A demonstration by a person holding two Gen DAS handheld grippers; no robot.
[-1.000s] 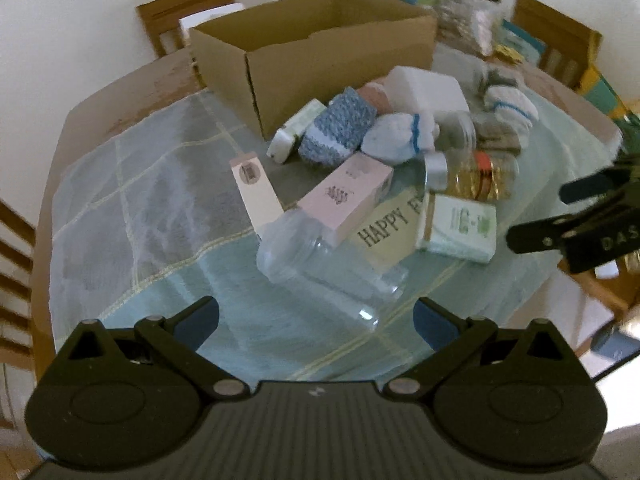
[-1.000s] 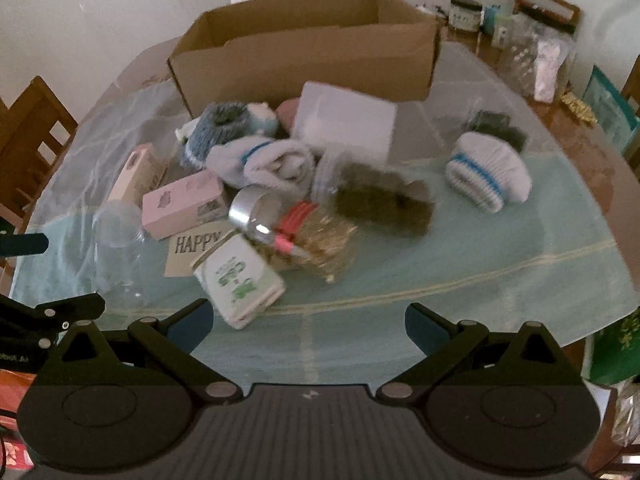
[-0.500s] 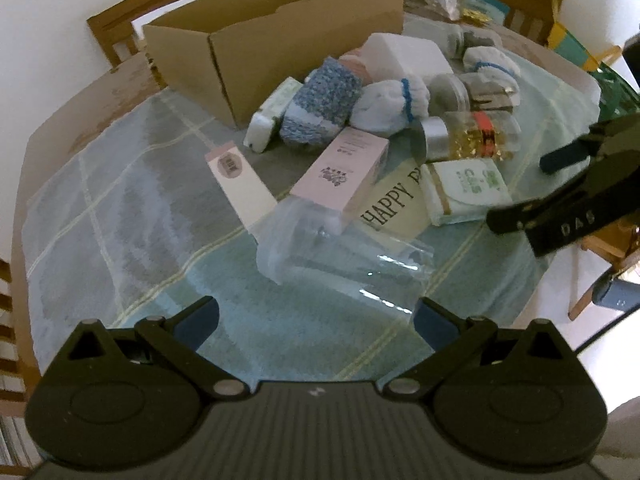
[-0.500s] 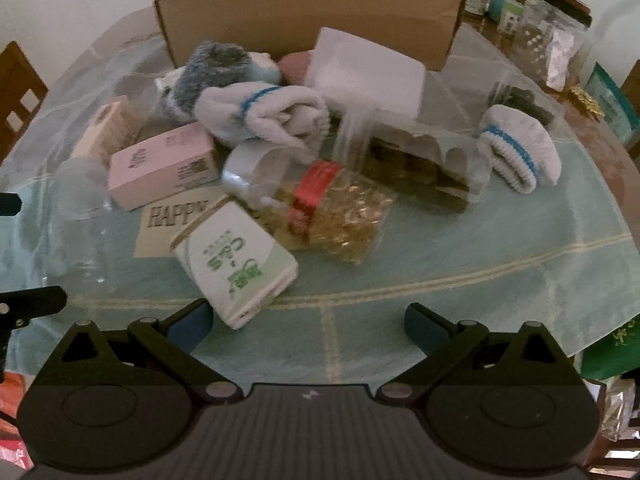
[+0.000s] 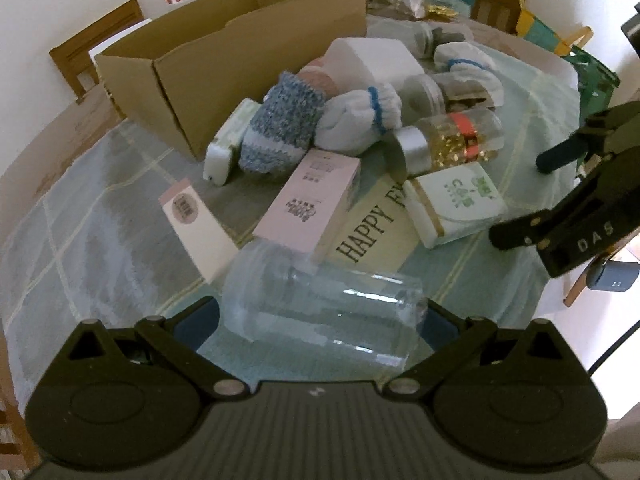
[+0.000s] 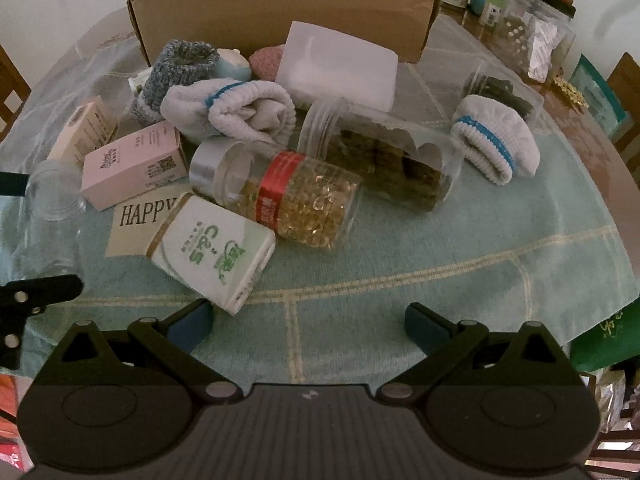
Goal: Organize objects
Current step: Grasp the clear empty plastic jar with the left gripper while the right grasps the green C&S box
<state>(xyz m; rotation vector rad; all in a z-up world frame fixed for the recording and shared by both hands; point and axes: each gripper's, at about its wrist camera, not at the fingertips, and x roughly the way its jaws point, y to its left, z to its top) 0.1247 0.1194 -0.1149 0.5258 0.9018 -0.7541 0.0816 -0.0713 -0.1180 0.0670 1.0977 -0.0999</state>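
Note:
A clear empty plastic jar [image 5: 320, 312] lies on its side between the wide-apart fingers of my left gripper [image 5: 320, 320], which is open. My right gripper [image 6: 308, 322] is open too, low over the cloth, with nothing between its fingers. A green-and-white tissue pack [image 6: 212, 248] lies just ahead of its left finger. Behind it are a jar of gold capsules [image 6: 288, 200], a pink box [image 5: 312, 204], a "HAPPY" card [image 5: 372, 232], rolled socks [image 5: 356, 120] and an open cardboard box [image 5: 240, 52].
A jar of dark green stuff [image 6: 384, 164], a white container [image 6: 336, 68] and a blue-striped sock [image 6: 488, 140] crowd the middle of the table. More jars [image 6: 532, 28] stand at the back right. Wooden chairs [image 5: 96, 40] ring the table. Bare green cloth [image 6: 480, 264] lies front right.
Both grippers have moved forward and down toward the pile. The clear jar now lies between the left fingers. The tissue pack is much nearer the right gripper.

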